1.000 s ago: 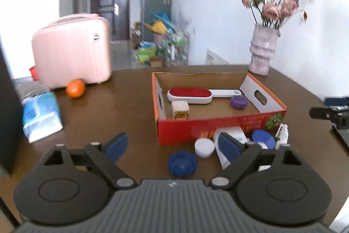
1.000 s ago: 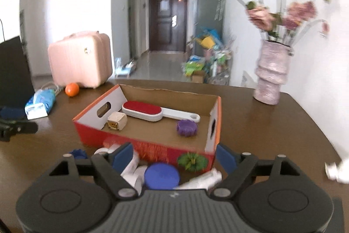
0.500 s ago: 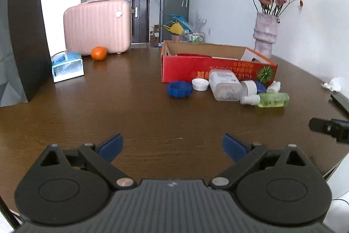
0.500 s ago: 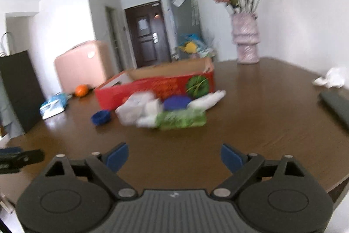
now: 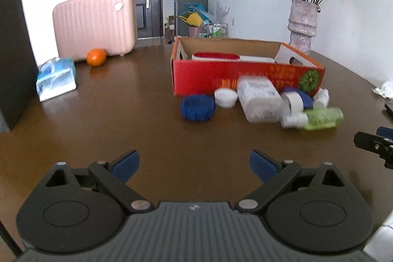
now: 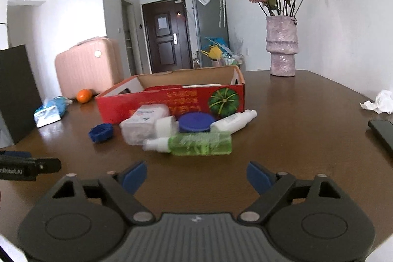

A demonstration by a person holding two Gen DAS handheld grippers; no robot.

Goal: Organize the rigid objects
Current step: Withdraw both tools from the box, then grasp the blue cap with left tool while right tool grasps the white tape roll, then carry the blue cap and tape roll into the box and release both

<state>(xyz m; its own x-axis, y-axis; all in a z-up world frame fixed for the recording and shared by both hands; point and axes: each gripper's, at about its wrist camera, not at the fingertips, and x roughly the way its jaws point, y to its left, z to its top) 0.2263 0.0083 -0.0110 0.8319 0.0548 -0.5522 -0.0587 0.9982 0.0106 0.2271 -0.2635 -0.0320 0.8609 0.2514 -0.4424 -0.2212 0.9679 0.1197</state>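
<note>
Left gripper (image 5: 194,162) agape, empty; right gripper (image 6: 196,174) wide but just narrowing, empty; clear green plastic bottle (image 6: 201,144) lying straight ahead, red cardboard box (image 6: 172,100) beyond it.

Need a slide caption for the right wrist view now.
Open right gripper faces green bottle and containers clustered before the red box.

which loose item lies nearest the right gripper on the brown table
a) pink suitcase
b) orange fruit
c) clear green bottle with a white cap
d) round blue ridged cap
c: the clear green bottle with a white cap lies on its side just ahead of the open right gripper.
</note>
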